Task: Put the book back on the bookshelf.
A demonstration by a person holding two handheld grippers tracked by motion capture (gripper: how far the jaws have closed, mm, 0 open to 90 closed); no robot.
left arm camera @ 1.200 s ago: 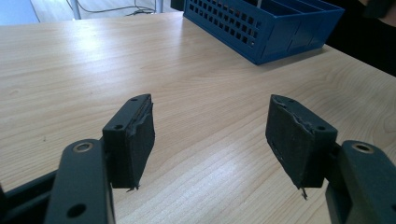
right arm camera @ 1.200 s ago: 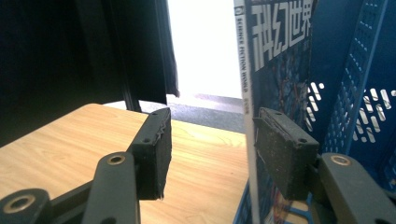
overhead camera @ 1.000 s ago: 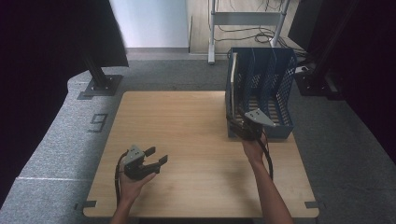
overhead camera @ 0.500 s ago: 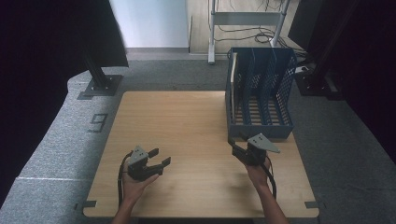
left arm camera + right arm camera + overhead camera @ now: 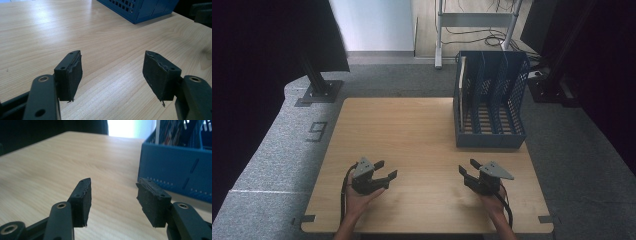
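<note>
Bare wooden tabletop (image 5: 412, 135); left of it, a black stand base (image 5: 318, 92) and a floor marking (image 5: 316, 131) reading nine.

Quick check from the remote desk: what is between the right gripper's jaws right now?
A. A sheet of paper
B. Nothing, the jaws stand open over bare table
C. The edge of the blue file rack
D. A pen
B: in the right gripper view the right gripper shows only bare wooden table between its open jaws, with the blue file rack apart, beyond them.

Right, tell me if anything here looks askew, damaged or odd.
Little stands out. The blue file rack stands upright and square on the table. Only the gripper pads look worn, with ragged, chipped edges. Both grippers are open and hold nothing.
</note>
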